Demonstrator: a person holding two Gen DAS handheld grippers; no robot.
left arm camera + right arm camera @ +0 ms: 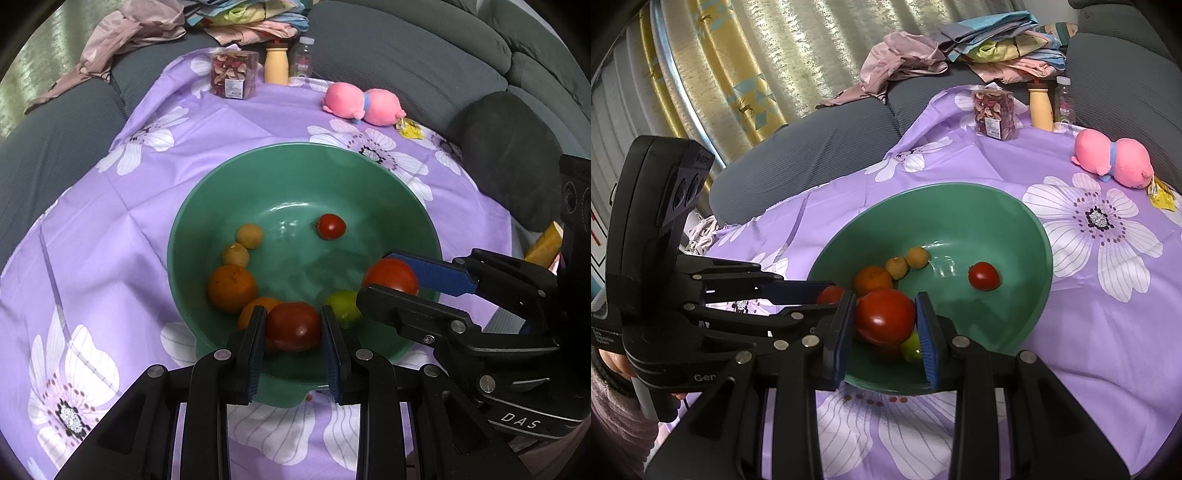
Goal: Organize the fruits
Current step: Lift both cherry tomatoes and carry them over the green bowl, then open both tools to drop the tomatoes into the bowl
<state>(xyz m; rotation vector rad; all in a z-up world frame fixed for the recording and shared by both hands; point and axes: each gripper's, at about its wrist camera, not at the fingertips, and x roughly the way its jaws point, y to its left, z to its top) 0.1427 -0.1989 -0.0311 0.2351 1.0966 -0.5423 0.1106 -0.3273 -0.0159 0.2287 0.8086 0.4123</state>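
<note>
A green bowl point(258, 173) on the purple flowered cloth holds a small tomato point(331, 226), two small yellow-brown fruits point(249, 235), two oranges point(232, 287) and a lime point(345, 308). My left gripper point(293, 328) is shut on a red tomato point(293, 325) over the bowl's near rim. My right gripper point(388, 275) reaches in from the right, shut on another red tomato point(390, 275). In the right wrist view, the right gripper point(885, 317) holds its tomato point(885, 315) above the bowl point(960, 199), and the left gripper point(831, 295) holds its tomato point(829, 294) at the left.
At the far edge of the cloth stand a clear box of dried petals point(232, 74), a yellow bottle point(276, 64) and a clear bottle point(301, 59). A pink plush toy point(364, 103) lies back right. Grey sofa cushions point(424, 48) and piled clothes point(147, 29) surround the cloth.
</note>
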